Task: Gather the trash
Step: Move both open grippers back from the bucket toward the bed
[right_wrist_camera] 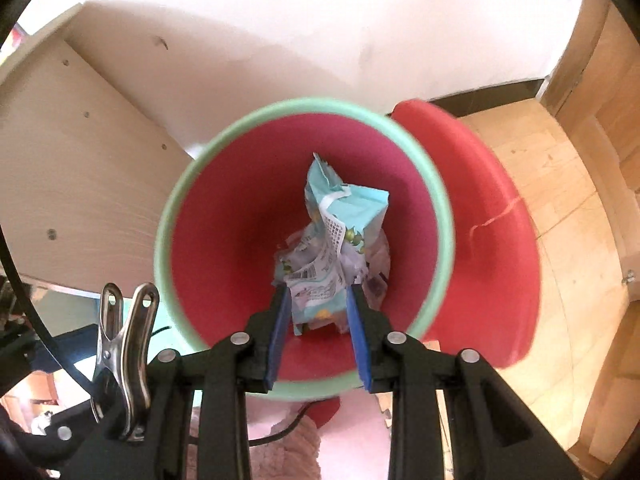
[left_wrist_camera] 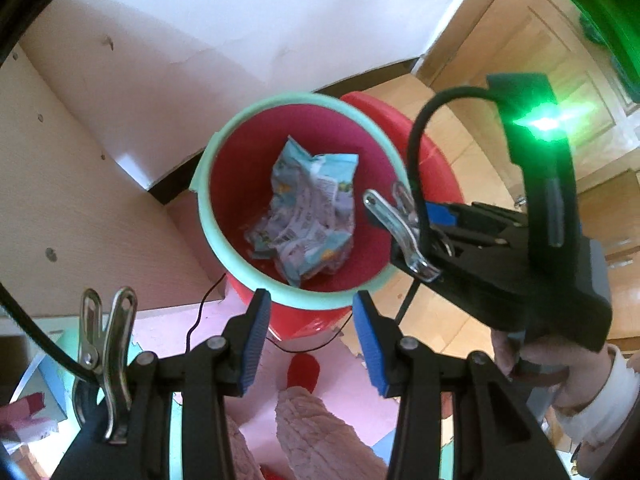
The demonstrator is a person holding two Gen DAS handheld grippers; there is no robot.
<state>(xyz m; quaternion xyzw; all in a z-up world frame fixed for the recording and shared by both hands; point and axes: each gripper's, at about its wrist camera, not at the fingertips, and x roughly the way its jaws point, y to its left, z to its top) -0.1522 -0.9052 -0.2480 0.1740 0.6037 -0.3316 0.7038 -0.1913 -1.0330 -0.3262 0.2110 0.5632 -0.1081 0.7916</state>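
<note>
At the far left stands a pale wood-grain cabinet panel (left_wrist_camera: 60,184), with a white wall (left_wrist_camera: 248,24) running behind it. A steel spring clip (left_wrist_camera: 106,360) is fixed to the left gripper's body at lower left in the left wrist view.

Next comes the left gripper (left_wrist_camera: 310,344), its 2 blue-padded fingers spread apart with nothing between them, hanging just above the near rim of the red bin (left_wrist_camera: 296,168). The bin has a mint-green rim and stands on the floor close to the cabinet. Inside it lies a crumpled light-blue wrapper (left_wrist_camera: 308,216) printed with small text, resting on the bottom near the middle.

In the right wrist view the right gripper (right_wrist_camera: 318,336) reaches down into the same bin (right_wrist_camera: 224,216), its fingers apart; the wrapper (right_wrist_camera: 340,240) stands between them, and the pads seem not to press it, though the blur makes contact hard to judge. From the left wrist view that gripper (left_wrist_camera: 436,216) enters over the bin's right rim, with the person's right hand (left_wrist_camera: 560,364) on its handle.

Behind the bin to the right leans a red lid (right_wrist_camera: 492,216), and beyond it lie the tan floor tiles (right_wrist_camera: 568,240). Pink foam mats (left_wrist_camera: 208,328) cover the floor nearest the cameras.
</note>
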